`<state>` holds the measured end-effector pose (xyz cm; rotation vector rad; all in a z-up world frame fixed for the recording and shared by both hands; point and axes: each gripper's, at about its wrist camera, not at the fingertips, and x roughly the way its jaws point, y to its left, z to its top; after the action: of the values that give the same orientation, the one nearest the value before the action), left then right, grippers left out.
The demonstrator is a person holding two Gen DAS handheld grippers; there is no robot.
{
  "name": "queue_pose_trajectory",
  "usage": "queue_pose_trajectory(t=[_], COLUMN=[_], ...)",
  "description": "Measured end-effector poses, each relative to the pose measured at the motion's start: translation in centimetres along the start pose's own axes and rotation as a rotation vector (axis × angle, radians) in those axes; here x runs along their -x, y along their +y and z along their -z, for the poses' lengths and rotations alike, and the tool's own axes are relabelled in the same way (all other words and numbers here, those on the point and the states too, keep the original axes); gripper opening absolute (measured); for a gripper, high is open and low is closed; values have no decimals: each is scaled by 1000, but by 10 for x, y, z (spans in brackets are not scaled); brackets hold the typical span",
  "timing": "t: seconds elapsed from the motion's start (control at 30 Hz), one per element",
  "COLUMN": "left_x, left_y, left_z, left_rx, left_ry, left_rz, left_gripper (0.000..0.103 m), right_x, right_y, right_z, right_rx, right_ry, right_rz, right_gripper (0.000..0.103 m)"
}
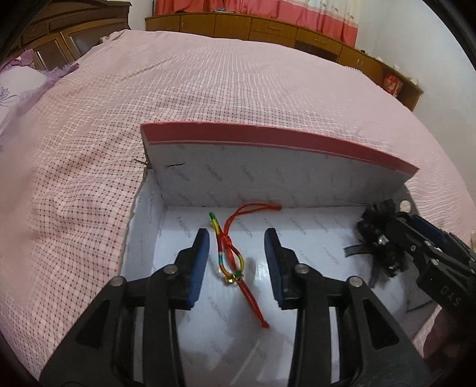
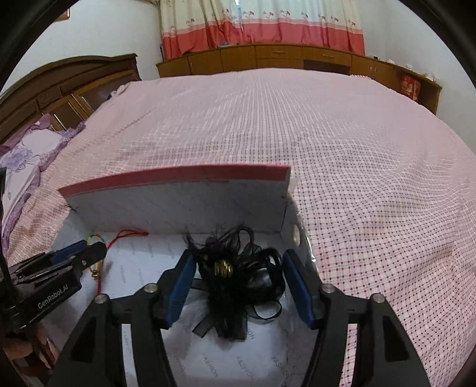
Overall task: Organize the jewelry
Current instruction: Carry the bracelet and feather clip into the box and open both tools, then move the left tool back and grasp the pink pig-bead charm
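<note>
Left wrist: checked pink bedspread [image 1: 208, 89] — wooden cabinets [image 1: 267, 29] behind; red-banded curtains [image 1: 267, 9].

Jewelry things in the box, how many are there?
2. A red and rainbow cord bracelet lies on the box floor between the open left gripper fingers; a black frilly hair piece sits between the open right gripper fingers. Others may be hidden.

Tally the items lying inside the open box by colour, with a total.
Red and multicolour cord bracelet: 1
Black lace hair accessory: 1
Total: 2, both on the floor of the box.
</note>
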<state>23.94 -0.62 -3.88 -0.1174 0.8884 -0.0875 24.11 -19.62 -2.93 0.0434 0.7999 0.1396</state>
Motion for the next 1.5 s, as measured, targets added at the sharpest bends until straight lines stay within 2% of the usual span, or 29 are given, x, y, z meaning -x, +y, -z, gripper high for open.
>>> queue_pose_trajectory(t=[0.07, 0.23, 0.5, 0.63, 0.87, 1.0, 1.5], left_x=[9, 41, 91, 101, 122, 127, 128], left_y=[2, 5, 2, 10, 16, 23, 61], left_z=[2, 8, 20, 24, 41, 54, 106], left_rx=[10, 20, -16, -23, -25, -12, 31], left_ry=[-12, -53, -93, -98, -84, -68, 17], left_rz=[4, 21, -14, -11, -7, -37, -75], left_gripper=[35, 36, 36, 37, 37, 38, 40], right_x=[5, 30, 76, 98, 123, 133, 137], right_y=[0, -1, 5, 8, 9, 7, -2], right_z=[0, 1, 9, 20, 42, 58, 112], right_rx=[5, 6, -1, -1, -17, -20, -13], right_ry=[-12, -53, -116, -133, -128, -115, -19], right_rz=[-5, -31, -108, -133, -158, -171, -197], right_gripper=[65, 65, 65, 65, 65, 65, 65])
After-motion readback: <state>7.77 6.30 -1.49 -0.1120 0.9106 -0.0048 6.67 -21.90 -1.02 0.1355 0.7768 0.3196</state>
